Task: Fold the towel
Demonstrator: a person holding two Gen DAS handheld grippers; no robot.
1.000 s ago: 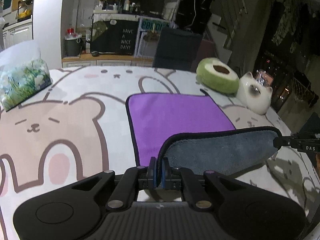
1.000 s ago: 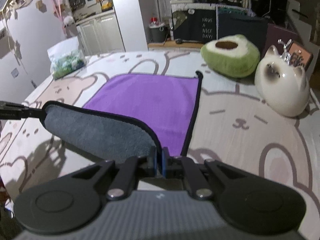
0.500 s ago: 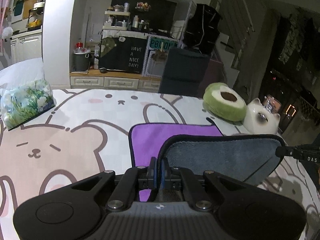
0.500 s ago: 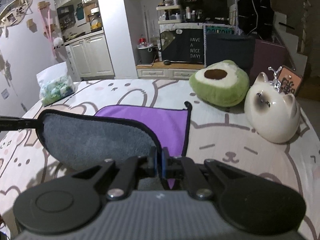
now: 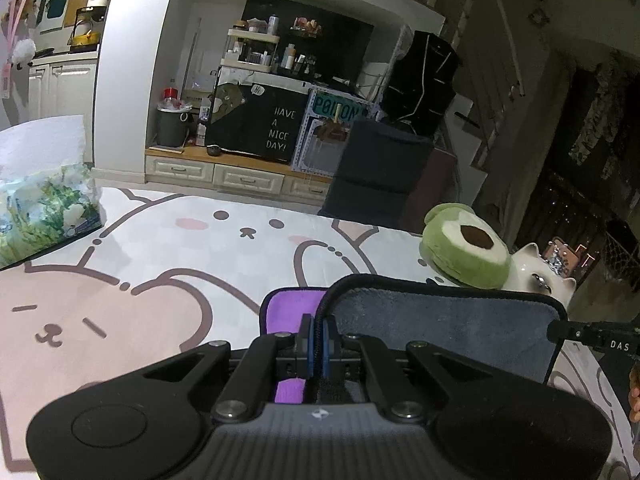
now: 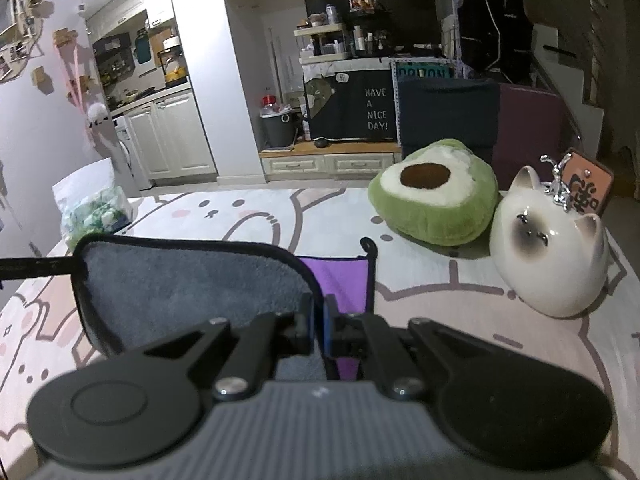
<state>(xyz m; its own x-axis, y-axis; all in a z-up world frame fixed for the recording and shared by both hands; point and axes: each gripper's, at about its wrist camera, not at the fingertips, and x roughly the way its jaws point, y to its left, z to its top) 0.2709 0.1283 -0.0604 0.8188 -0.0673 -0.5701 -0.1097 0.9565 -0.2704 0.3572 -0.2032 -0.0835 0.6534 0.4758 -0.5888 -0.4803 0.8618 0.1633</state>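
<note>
Above the near part of the tablecloth (image 5: 240, 248), the towel (image 5: 440, 332) hangs lifted between both grippers, grey side showing, its purple face lying beyond. The left gripper (image 5: 318, 344) is clamped on one black-edged corner, the right gripper (image 6: 318, 324) on the other. Far right sit an avocado plush (image 6: 432, 204) and cat figurine (image 6: 552, 256).

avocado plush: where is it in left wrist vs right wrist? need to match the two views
Left wrist: avocado plush sits right of centre at mid height, just above the lifted towel edge, partly covering the ceramic cat.
Right wrist: avocado plush sits right of centre, large, left of the ceramic cat.
Shared landmark: the "HAVE A NICE DAY!" sign behind the table.
</note>
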